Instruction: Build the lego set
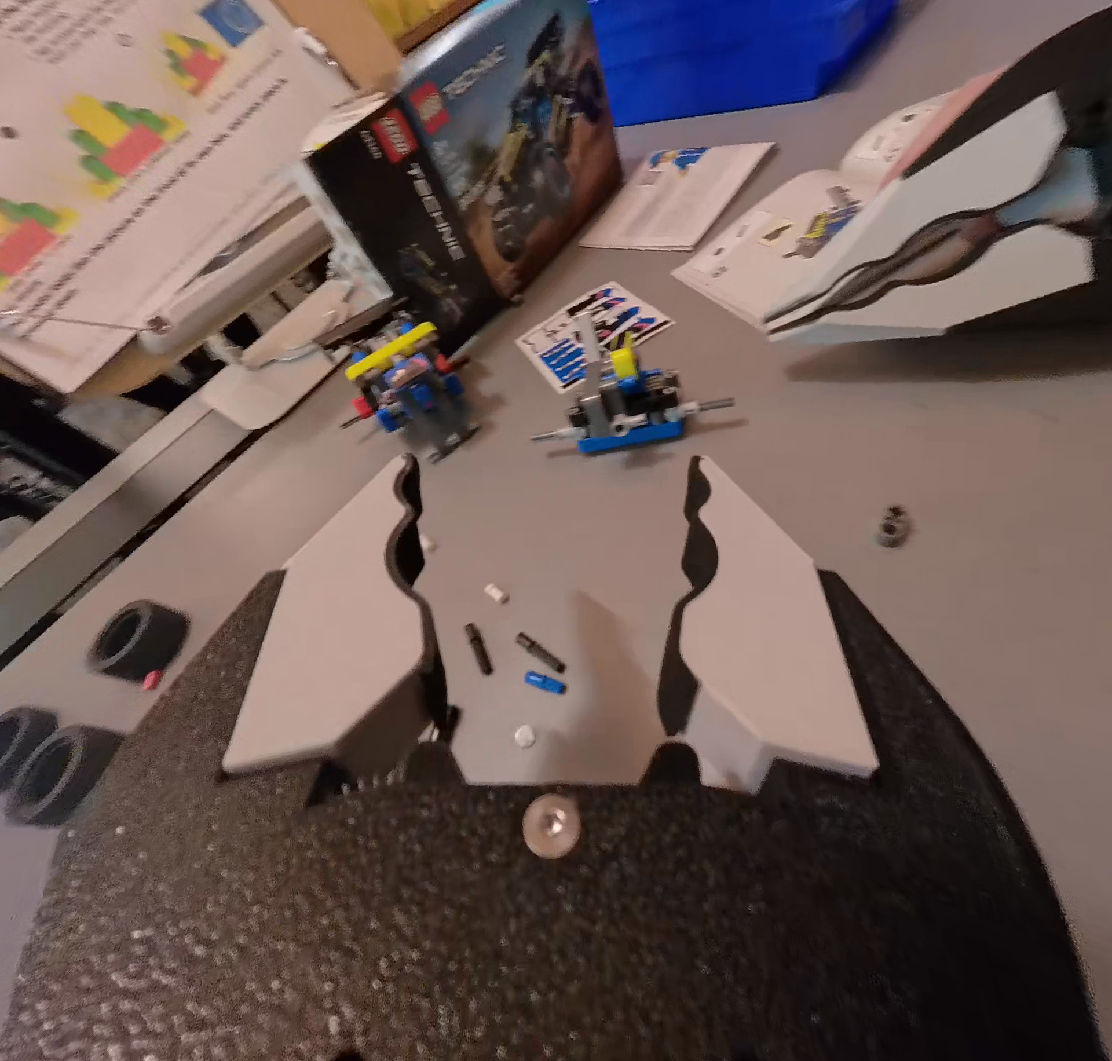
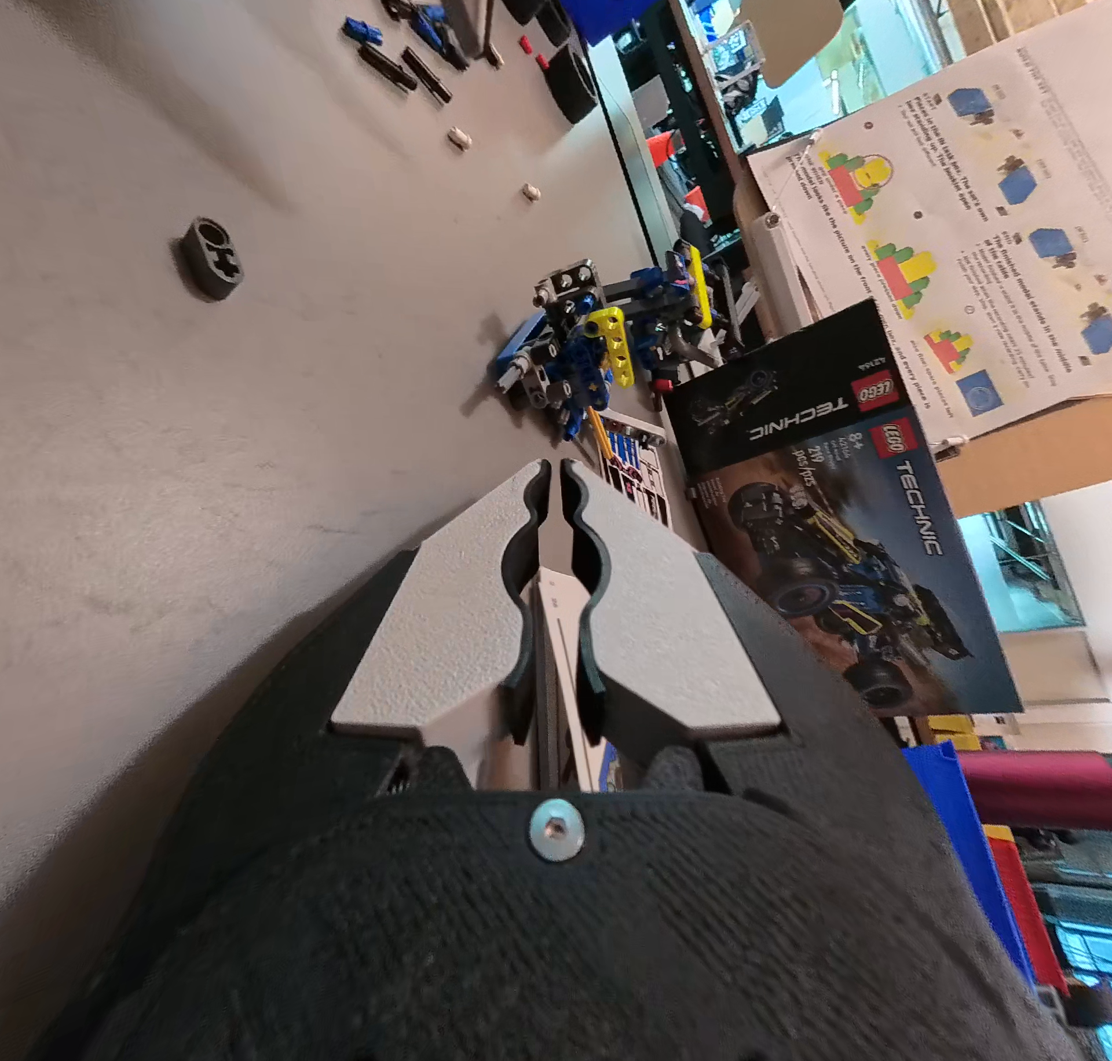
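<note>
lego sub-builds sit far ahead of us on the grey table (image 1: 902, 430): the yellow-barred chassis (image 1: 400, 388) on the left, the blue-plated axle block (image 1: 626, 412) to its right, apart and waiting to be joined, we'd guess. our left gripper (image 1: 550, 472) is spread wide and empty over loose black pins (image 1: 478, 647) and a blue pin (image 1: 544, 682), likely picking one. our right gripper (image 2: 555, 466), turned sideways, is nearly closed on the instruction booklet (image 1: 782, 238), probably lifting a page.

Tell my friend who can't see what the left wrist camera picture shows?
The open left gripper hovers over a grey table with small black and blue pegs between its fingers. Beyond it sit two half-built Lego pieces, a sticker sheet, the set's box and black tyres.
</note>
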`<state>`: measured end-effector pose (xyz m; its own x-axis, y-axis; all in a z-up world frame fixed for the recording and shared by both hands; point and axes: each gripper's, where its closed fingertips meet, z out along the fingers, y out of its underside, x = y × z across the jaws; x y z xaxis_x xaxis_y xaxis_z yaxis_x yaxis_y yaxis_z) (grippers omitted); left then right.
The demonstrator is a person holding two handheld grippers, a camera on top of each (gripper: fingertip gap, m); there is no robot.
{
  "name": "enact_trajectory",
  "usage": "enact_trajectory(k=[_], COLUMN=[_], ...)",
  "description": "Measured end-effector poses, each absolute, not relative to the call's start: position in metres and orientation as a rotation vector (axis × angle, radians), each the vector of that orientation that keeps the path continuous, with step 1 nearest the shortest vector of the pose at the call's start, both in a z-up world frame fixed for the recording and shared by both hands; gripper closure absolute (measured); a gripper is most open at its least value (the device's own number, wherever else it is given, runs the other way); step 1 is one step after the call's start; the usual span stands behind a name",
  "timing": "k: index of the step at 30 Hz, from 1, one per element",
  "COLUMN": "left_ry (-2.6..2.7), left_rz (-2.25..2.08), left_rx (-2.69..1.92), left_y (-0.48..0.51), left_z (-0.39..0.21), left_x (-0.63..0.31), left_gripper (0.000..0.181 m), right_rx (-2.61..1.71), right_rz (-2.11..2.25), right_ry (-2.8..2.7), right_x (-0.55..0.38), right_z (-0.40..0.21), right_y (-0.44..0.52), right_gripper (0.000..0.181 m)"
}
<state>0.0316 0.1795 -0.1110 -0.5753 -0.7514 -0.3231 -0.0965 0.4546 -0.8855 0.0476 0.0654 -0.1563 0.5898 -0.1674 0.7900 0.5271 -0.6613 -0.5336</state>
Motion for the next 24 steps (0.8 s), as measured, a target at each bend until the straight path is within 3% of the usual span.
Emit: enact_trajectory(k=[11, 20, 24], left_ry=[1.589, 1.645, 1.654], left_rz=[-0.570, -0.649, -0.755], left_rx=[-0.611, -0.647, -0.655], left_y=[0.268, 0.270, 0.258], left_z=[-0.102, -0.116, -0.112], left_x=[0.020, 0.021, 0.021], left_gripper=[0.094, 0.099, 0.099], right_rx=[-1.949, -1.904, -1.919], right_rz=[-1.420, -1.663, -1.646], right_ry=[-0.191, -0.219, -0.138], right_x=[0.071, 0.078, 0.087], right_z=[-0.135, -0.125, -0.125], right_y=[0.049, 0.043, 0.037], right_gripper=[0.166, 0.133, 0.129])
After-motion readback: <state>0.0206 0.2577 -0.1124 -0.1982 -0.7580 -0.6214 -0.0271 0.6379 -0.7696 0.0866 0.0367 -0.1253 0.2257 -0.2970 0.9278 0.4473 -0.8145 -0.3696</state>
